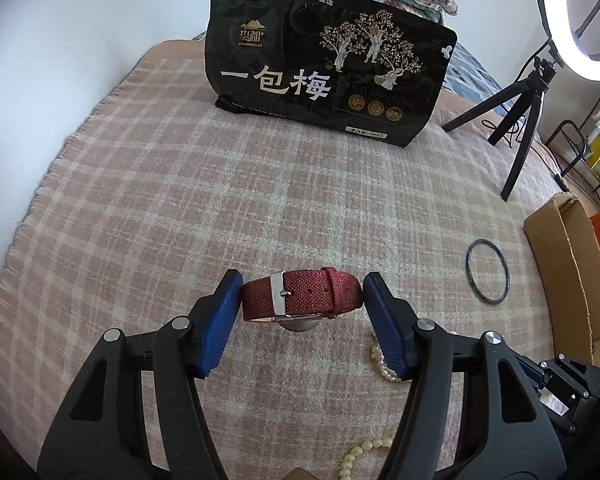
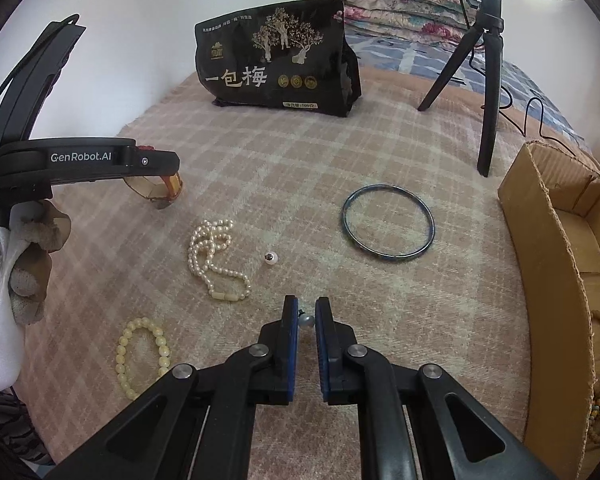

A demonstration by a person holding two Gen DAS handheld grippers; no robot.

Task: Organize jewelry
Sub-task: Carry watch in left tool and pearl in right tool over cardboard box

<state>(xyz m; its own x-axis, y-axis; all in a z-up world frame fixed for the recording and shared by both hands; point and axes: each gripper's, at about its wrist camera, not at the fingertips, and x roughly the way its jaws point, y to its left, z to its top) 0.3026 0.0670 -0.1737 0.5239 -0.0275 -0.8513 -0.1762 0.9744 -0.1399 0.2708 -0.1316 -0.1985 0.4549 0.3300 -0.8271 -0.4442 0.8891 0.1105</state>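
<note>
Bed blanket (image 2: 340, 152) carries everything; cardboard box (image 2: 548, 240) sits at its right edge. My left gripper (image 1: 302, 294) has its jaws pressed on the red watch (image 1: 300, 292), lifted clear. Right gripper (image 2: 306, 316): jaws narrow around a small grey bead (image 2: 307, 320). Risk: the round bead squirts out if I squeeze off-centre and rolls into the pile.

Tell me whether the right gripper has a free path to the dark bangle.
Probably yes. The right gripper lies short of the dark bangle, with only bare blanket between. But it appears shut on a small grey bead, so it isn't free.
</note>
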